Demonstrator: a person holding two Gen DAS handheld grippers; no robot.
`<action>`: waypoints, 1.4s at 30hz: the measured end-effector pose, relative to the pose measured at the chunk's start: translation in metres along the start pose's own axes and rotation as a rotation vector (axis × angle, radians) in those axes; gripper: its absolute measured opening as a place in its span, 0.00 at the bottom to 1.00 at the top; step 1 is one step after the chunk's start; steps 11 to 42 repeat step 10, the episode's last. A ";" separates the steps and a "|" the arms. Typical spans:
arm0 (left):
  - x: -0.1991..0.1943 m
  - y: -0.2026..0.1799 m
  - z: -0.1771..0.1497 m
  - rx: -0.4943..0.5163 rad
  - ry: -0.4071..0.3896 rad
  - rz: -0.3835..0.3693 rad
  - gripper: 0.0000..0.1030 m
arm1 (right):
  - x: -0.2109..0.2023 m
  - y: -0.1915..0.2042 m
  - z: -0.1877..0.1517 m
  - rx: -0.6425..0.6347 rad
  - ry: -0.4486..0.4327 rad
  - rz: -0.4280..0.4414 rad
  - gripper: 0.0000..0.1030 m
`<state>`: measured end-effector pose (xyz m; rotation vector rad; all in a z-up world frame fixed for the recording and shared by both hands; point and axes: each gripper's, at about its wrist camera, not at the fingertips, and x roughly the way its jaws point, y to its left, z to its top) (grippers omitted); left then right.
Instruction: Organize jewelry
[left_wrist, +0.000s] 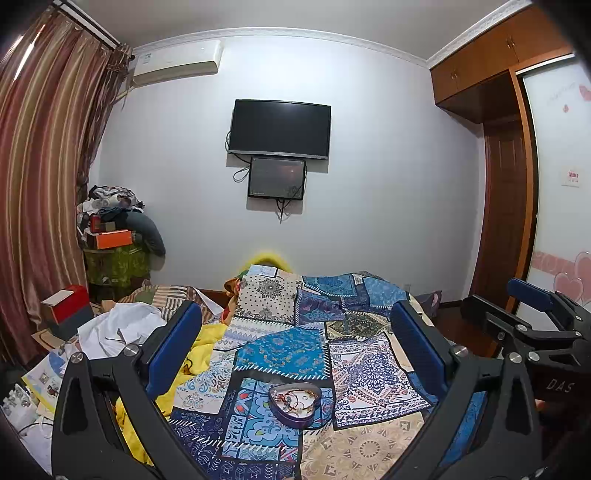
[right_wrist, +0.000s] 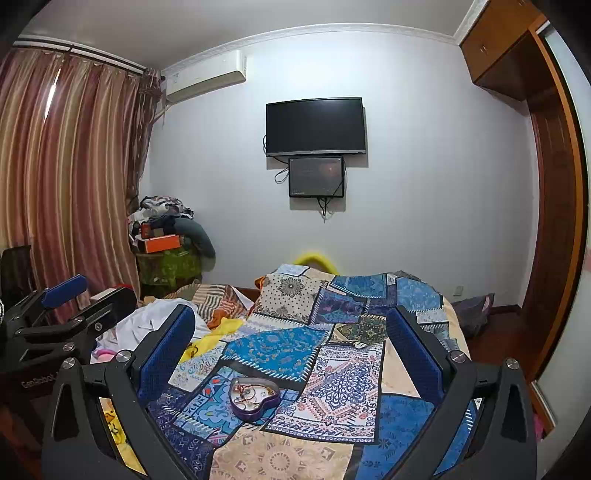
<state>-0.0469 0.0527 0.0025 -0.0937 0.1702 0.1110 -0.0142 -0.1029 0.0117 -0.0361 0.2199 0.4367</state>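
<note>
A purple heart-shaped tin (left_wrist: 295, 404) lies open on the patchwork quilt (left_wrist: 280, 350), with tangled chains and a reddish bracelet inside. My left gripper (left_wrist: 295, 347) hovers above and behind it, open, with nothing between its blue pads (left_wrist: 173, 347). At the right edge of the left wrist view, my right gripper (left_wrist: 491, 299) shows side-on. In the right wrist view the tin (right_wrist: 253, 397) sits low and left of centre. The right gripper (right_wrist: 291, 350) is open and empty above the quilt (right_wrist: 332, 369). The left gripper (right_wrist: 109, 290) shows at the left.
A white cloth (left_wrist: 122, 328) and a yellow blanket (left_wrist: 199, 354) lie crumpled left of the quilt. A red box (left_wrist: 70, 302) and papers sit further left. Clothes and an orange box (left_wrist: 112, 238) are piled in the corner by the striped curtain (left_wrist: 40, 184). A wardrobe (left_wrist: 509, 184) stands at the right.
</note>
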 end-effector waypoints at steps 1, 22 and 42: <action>0.000 0.000 0.000 -0.001 0.001 0.000 1.00 | 0.000 0.000 0.000 -0.001 0.001 0.000 1.00; 0.000 0.004 0.000 -0.007 0.001 0.011 1.00 | 0.000 0.001 0.000 -0.005 0.003 0.001 1.00; 0.000 0.004 0.000 -0.007 0.001 0.011 1.00 | 0.000 0.001 0.000 -0.005 0.003 0.001 1.00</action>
